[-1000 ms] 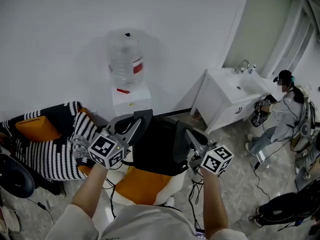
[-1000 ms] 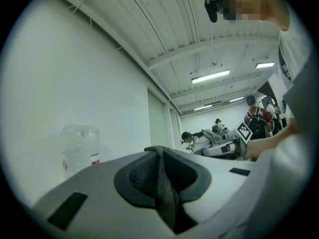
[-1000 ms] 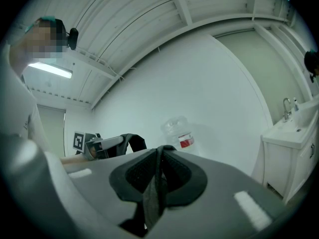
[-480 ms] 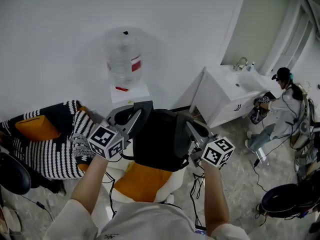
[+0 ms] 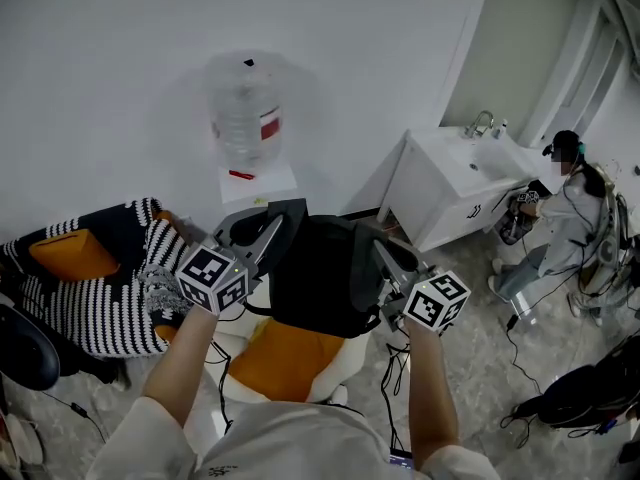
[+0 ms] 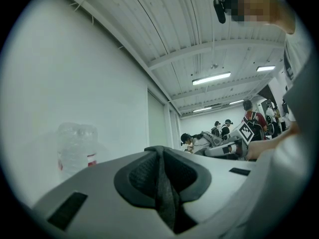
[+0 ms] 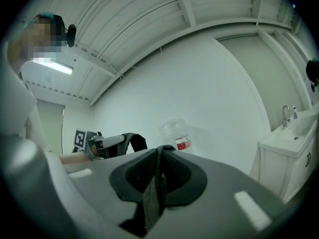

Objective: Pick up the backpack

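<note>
A black backpack (image 5: 315, 283) hangs between my two grippers above an orange and white chair seat (image 5: 275, 358). My left gripper (image 5: 270, 230) is shut on one dark shoulder strap (image 6: 162, 193), which is pinched flat between its jaws in the left gripper view. My right gripper (image 5: 378, 258) is shut on the other strap (image 7: 152, 193), which hangs from its jaws in the same way. Both grippers point level towards the white wall. The right gripper view shows the left gripper (image 7: 107, 143) with its looped strap (image 7: 130, 141) at its left.
A water dispenser with a big clear bottle (image 5: 245, 118) stands at the wall straight ahead. A striped black and white cover (image 5: 110, 288) lies on the left. At the right are a white sink cabinet (image 5: 460, 193), a crouching person (image 5: 560, 218) and a dark bag (image 5: 580, 398) on the floor.
Both grips hold and the backpack stays hanging between the grippers. Only the head view has drifted slightly.
</note>
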A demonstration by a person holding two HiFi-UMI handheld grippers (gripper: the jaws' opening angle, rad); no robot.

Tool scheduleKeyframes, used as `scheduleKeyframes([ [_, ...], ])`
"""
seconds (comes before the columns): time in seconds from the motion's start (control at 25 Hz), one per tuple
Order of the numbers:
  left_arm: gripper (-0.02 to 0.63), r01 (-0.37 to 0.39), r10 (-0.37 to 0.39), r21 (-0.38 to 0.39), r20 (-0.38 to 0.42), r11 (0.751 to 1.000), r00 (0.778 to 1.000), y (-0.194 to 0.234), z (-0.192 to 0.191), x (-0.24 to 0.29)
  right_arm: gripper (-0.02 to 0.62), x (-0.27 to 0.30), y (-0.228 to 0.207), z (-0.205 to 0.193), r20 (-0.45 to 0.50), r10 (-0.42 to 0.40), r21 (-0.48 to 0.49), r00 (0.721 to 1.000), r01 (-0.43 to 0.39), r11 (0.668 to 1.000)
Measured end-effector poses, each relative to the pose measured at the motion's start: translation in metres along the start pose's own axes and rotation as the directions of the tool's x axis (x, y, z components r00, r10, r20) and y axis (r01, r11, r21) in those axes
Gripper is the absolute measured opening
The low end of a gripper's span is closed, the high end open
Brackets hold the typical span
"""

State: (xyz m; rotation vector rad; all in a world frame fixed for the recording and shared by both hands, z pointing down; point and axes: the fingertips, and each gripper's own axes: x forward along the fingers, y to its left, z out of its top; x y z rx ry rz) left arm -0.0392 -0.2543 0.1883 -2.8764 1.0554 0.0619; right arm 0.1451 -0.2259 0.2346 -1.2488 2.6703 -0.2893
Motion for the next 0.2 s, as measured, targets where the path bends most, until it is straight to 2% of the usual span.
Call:
scheduleKeyframes([
  [0.2, 0.040, -0.003, 0.003, -0.001, -0.003, 1.000, 1.000, -0.0002, -0.0008, 0.0022, 0.038, -0.0010, -0.0019, -0.0010, -0.004, 0.007, -0.002, 1.000, -0.007, 1.000],
])
